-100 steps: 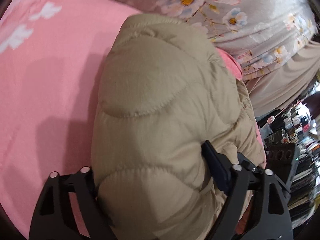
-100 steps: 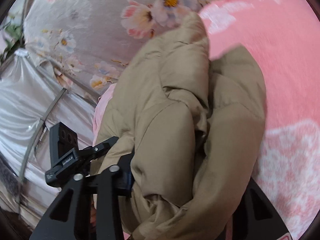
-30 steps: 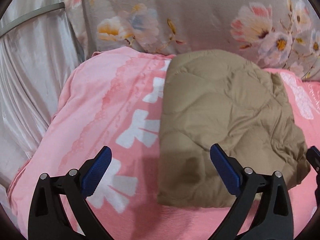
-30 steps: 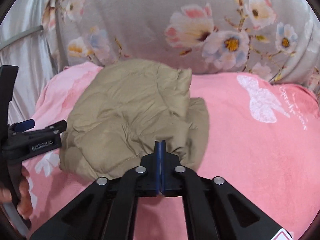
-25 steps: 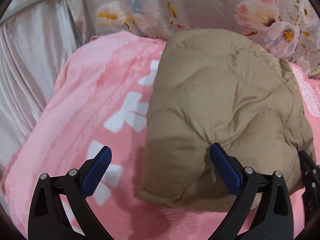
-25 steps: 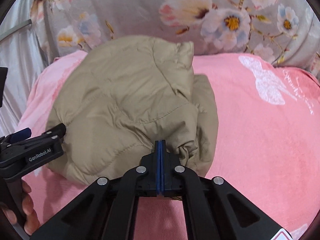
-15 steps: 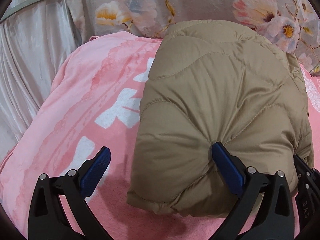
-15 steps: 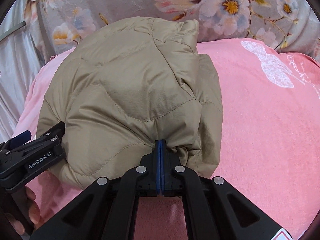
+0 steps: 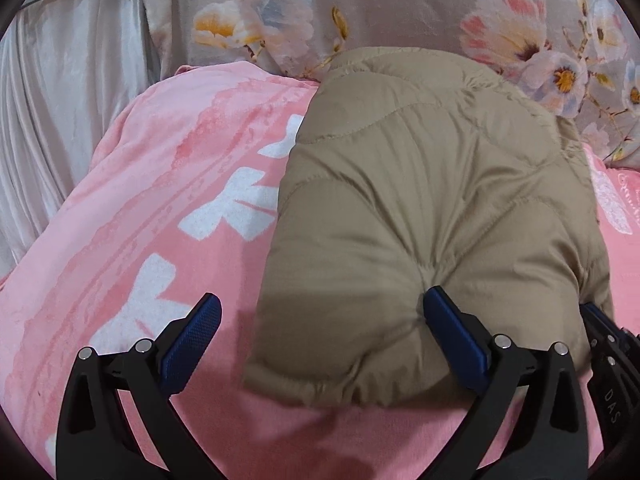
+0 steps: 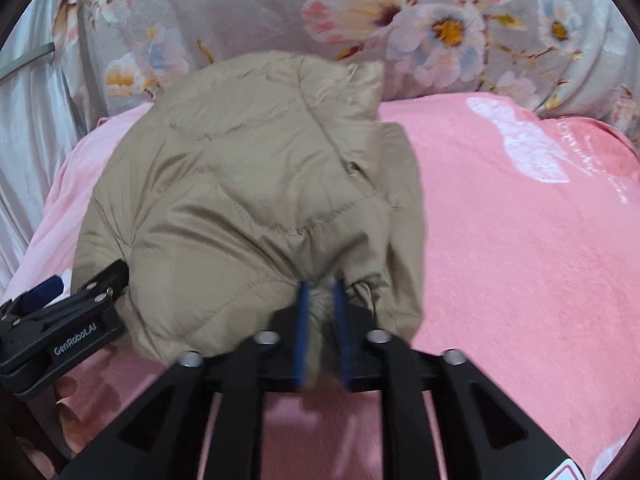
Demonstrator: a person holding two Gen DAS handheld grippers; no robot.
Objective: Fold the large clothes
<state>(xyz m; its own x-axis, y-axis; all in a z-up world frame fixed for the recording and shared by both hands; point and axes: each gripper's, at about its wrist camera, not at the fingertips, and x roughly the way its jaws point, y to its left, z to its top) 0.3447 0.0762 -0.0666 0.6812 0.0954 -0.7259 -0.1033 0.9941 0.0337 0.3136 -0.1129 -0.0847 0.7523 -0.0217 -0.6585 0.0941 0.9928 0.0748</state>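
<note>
A tan quilted jacket point(image 9: 432, 200) lies folded into a puffy bundle on the pink blanket point(image 9: 160, 208). My left gripper point(image 9: 322, 296) is open wide at its near edge. One of its fingers point(image 9: 452, 332) dents the fabric and the other hangs over the blanket. In the right wrist view the jacket point(image 10: 248, 184) fills the middle. My right gripper point(image 10: 322, 304) sits at its near right corner, its jaws opening, blurred, with a fold of fabric loose between the pads. The left gripper point(image 10: 68, 320) shows at the jacket's left edge.
A grey floral quilt point(image 9: 400, 12) rises behind the jacket. A silvery curtain point(image 9: 60, 100) hangs at the left. The pink blanket point(image 10: 520, 240) stretches flat to the right of the jacket. A hand point(image 10: 36, 456) shows at the lower left.
Both grippers have sunk toward the bed and the jacket now fills more of each view. The right jaws, shut on the jacket's corner a moment ago, have parted. The left gripper stays open.
</note>
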